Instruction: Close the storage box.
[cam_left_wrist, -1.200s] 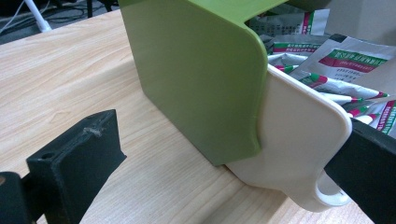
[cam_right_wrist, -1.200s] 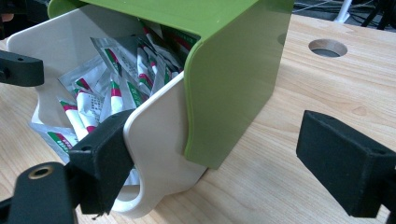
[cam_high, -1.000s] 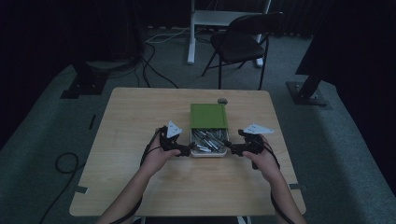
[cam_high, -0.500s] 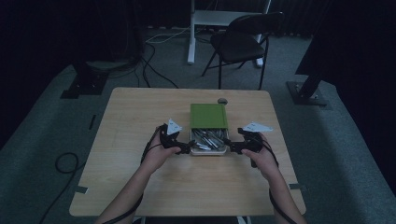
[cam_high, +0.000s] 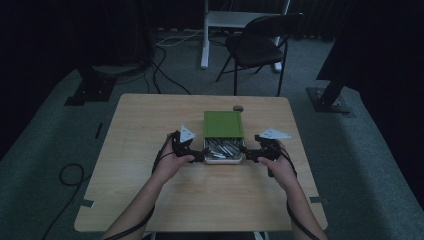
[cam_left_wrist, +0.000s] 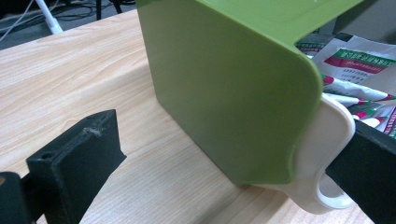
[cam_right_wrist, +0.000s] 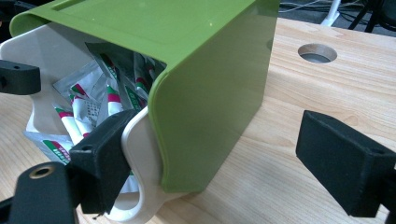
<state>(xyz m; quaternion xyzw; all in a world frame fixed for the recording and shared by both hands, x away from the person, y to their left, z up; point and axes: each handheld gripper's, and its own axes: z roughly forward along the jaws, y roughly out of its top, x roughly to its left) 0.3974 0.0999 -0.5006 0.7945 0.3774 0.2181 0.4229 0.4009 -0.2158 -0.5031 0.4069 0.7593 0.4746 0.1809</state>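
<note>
High view: the box (cam_high: 223, 136) sits near the middle of the desk (cam_high: 150, 125), its green lid (cam_high: 223, 124) slid back so the near part of the white tray (cam_high: 223, 159) and its packets (cam_high: 222, 148) lie bare. The left tongs (cam_high: 199, 156) and right tongs (cam_high: 248, 155) flank that near end, one at each front corner, which suits steadying or sliding the tray from both sides at once. A round hole (cam_high: 238, 108) in the desk lies just beyond the box.

Left gripper view: the left tongs (cam_left_wrist: 224, 186) stand wide open. One jaw rests against the tray's looped white handle (cam_left_wrist: 327, 186); the other stands well clear over bare wood, so nothing is pinched. The lid's wall fills the gap between them.

Right gripper view: the right tongs (cam_right_wrist: 224, 163) are likewise spread. One jaw presses beside the white handle (cam_right_wrist: 140, 186) at the tray's corner, the other hangs apart on the far side of the lid (cam_right_wrist: 210, 93). Packets (cam_right_wrist: 93, 112) show under the raised lid edge. Judging by this, both tools are set to close on the handles.
</note>
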